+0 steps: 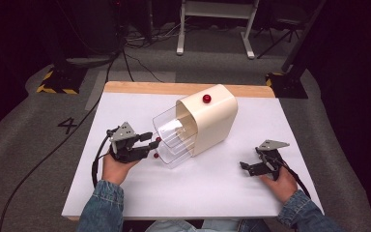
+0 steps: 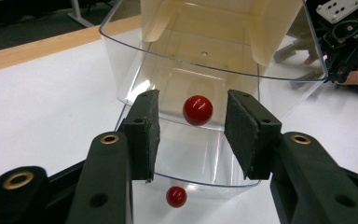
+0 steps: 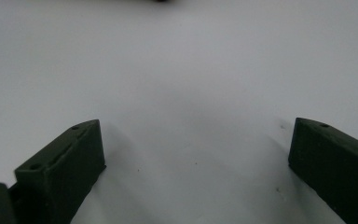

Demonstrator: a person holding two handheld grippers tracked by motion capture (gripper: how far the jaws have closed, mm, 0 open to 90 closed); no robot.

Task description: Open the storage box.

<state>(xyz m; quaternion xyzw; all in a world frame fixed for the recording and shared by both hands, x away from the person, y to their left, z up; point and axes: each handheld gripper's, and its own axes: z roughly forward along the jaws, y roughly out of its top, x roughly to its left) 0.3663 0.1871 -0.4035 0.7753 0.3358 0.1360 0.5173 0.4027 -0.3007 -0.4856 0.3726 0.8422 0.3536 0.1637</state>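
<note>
A cream cabinet (image 1: 212, 121) lies on the white table with two clear drawers pulled out toward my left. The upper drawer (image 2: 205, 56) carries a red knob (image 2: 197, 110), and the lower drawer (image 2: 200, 163) has its own red knob (image 2: 176, 196). My left gripper (image 2: 193, 95) is open, with the upper knob between its pads (image 2: 145, 133) and a gap on both sides. From the high view, the left gripper (image 1: 150, 140) is at the drawer fronts. My right gripper (image 1: 245, 167) rests open on the table to the right, and in its own view the right gripper (image 3: 196, 140) has bare table between the jaws.
A third red knob (image 1: 206, 98) sits on the cabinet's top face. The table's wooden far edge (image 1: 174, 88) runs behind the cabinet. Cables and stand legs (image 1: 212, 29) cross the grey floor beyond. The right gripper (image 2: 345, 51) appears past the drawer in the left gripper view.
</note>
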